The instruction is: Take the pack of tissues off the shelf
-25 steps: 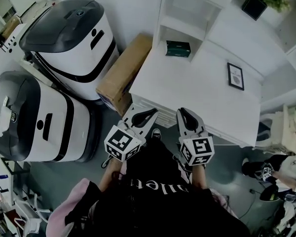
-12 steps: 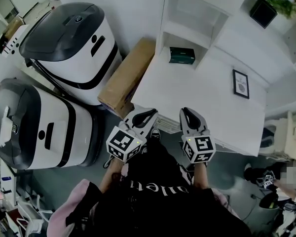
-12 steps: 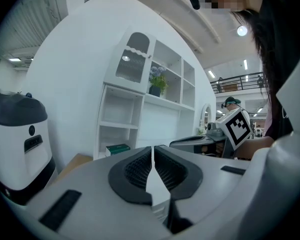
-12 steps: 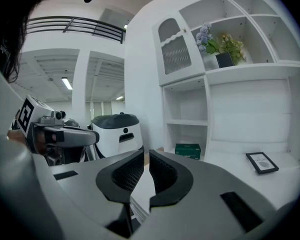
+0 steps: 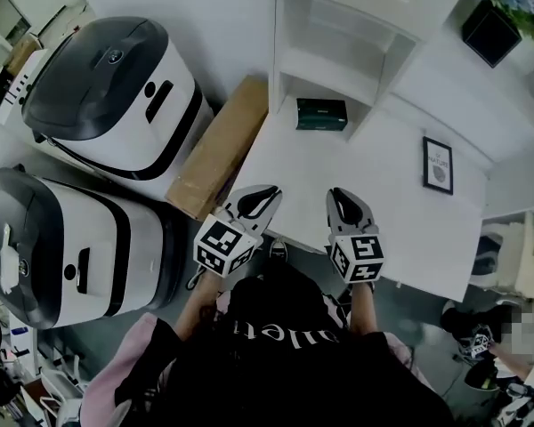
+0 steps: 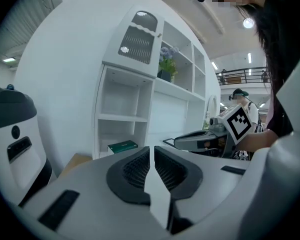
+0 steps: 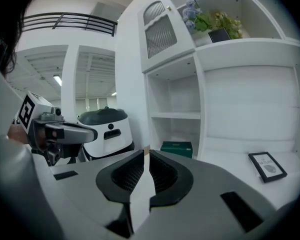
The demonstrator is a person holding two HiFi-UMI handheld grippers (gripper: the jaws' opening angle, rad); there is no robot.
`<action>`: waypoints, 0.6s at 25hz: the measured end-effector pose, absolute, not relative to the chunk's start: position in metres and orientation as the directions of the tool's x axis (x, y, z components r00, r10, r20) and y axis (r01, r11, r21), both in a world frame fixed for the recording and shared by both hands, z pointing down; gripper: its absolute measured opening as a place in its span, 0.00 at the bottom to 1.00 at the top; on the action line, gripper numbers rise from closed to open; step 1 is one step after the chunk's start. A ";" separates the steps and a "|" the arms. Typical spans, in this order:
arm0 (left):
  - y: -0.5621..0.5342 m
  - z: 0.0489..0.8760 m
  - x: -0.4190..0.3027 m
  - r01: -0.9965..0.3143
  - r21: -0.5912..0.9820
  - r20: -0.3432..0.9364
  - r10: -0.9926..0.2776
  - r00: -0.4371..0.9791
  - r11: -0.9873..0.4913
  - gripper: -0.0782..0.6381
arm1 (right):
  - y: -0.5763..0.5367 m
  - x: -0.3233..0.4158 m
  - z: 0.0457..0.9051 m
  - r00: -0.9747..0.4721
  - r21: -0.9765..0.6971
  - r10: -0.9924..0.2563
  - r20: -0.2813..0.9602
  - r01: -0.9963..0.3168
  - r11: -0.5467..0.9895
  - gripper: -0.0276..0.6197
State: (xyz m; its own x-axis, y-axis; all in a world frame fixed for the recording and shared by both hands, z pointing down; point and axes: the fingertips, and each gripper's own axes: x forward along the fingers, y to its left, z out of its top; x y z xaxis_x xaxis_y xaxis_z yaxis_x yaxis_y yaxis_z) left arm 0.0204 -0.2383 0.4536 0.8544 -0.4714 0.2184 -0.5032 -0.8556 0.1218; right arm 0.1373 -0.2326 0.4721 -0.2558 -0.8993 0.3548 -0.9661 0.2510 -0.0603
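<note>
We hold left gripper [image 5: 263, 191] and right gripper [image 5: 340, 194] side by side over the desk's [image 5: 338, 163] near edge, jaws closed, empty. Green pack of tissues [image 5: 321, 113] lies well ahead, in the shelf's [image 5: 324, 68] bottom nook, seemingly flat.

The person wears a black top [image 5: 285, 350] with white lettering across it, and pink sleeves [image 5: 116, 385] show at either side of it. Each hand carries a pale grey, wedge-shaped tool: the left gripper [image 5: 265, 191] and the right gripper [image 5: 340, 194] both taper to rounded tips. Black ribbed pads [image 6: 137, 168] sit inside each shell, framed by a black teardrop-shaped border. A white cube [image 5: 224, 245] printed with black square markers caps the rear of each gripper. Dark rectangular slots [image 7: 240, 211] mark the shells' upper faces.
</note>
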 end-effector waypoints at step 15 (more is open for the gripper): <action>-0.364 0.519 0.081 -0.510 0.034 0.404 -0.454 0.794 -0.860 0.15 | -0.306 0.190 0.522 -0.260 -0.097 -0.861 0.437 -0.965 0.242 0.14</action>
State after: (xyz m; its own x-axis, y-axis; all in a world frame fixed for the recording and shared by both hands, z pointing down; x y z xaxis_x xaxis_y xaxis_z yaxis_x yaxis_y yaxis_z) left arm 0.0813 -0.3642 0.5193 0.7938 -0.4544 0.4043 -0.5096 -0.8598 0.0342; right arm 0.1900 -0.3059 0.5216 -0.2600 -0.8611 0.4370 -0.9654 0.2422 -0.0971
